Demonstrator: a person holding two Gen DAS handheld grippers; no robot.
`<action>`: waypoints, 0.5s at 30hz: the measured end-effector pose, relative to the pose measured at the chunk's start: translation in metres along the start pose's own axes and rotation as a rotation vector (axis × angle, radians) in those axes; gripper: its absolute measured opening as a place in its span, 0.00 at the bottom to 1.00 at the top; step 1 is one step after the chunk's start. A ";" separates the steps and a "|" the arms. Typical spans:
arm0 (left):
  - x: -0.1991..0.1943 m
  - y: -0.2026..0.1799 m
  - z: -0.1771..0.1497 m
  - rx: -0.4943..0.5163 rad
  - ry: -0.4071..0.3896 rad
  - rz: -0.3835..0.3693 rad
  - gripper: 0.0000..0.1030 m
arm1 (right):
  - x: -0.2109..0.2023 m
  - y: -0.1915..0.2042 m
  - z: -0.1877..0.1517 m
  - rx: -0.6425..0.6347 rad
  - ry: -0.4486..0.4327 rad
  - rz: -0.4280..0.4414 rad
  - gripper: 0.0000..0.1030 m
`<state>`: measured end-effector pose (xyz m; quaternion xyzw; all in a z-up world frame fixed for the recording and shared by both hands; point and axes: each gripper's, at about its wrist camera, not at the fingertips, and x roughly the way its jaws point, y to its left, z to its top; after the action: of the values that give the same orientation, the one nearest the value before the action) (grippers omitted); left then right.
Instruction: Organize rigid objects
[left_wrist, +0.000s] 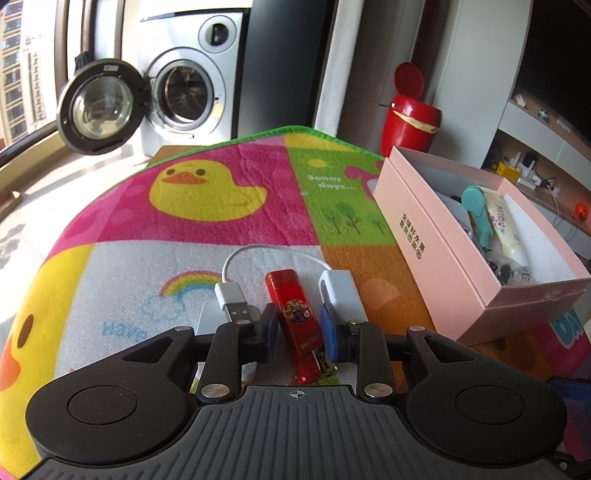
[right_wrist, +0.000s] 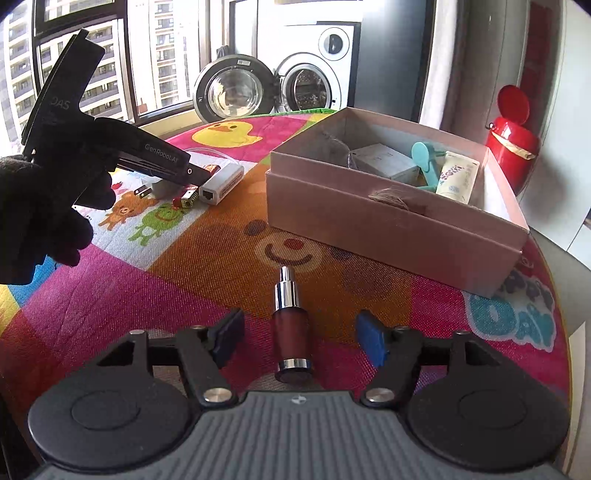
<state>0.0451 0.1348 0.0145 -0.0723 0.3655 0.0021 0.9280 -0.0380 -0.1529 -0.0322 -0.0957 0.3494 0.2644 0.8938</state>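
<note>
A red lighter (left_wrist: 295, 321) lies on the colourful mat between the fingers of my left gripper (left_wrist: 300, 332), whose pads stand close beside it with thin gaps, open. In the right wrist view the left gripper (right_wrist: 199, 178) tips down over the lighter (right_wrist: 184, 199). A small brown spray bottle (right_wrist: 291, 332) with a silver pump lies between the wide-open fingers of my right gripper (right_wrist: 299, 334), untouched. The pink box (right_wrist: 388, 229) sits beyond it, holding a teal tool (right_wrist: 424, 162), a cream tube (right_wrist: 456, 177) and other items.
A white adapter (left_wrist: 341, 291) with a looped cable and USB plug (left_wrist: 232, 301) flanks the lighter; a white wall plug (right_wrist: 155, 188) lies beside them. The pink box (left_wrist: 443, 258) stands right. A red bin (right_wrist: 511, 147) and a washing machine (left_wrist: 184, 92) stand beyond the table.
</note>
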 end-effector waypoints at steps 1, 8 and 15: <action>0.001 0.000 0.001 0.013 0.002 -0.005 0.28 | 0.000 -0.001 -0.001 0.012 -0.006 -0.001 0.77; -0.021 -0.004 -0.024 0.086 0.030 -0.100 0.26 | -0.003 0.001 -0.012 0.036 0.001 0.009 1.00; -0.057 -0.016 -0.059 0.115 0.073 -0.200 0.26 | -0.004 0.005 -0.011 0.010 0.048 0.008 1.00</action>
<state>-0.0362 0.1139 0.0128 -0.0550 0.3895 -0.1142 0.9123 -0.0497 -0.1540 -0.0373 -0.0961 0.3725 0.2637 0.8846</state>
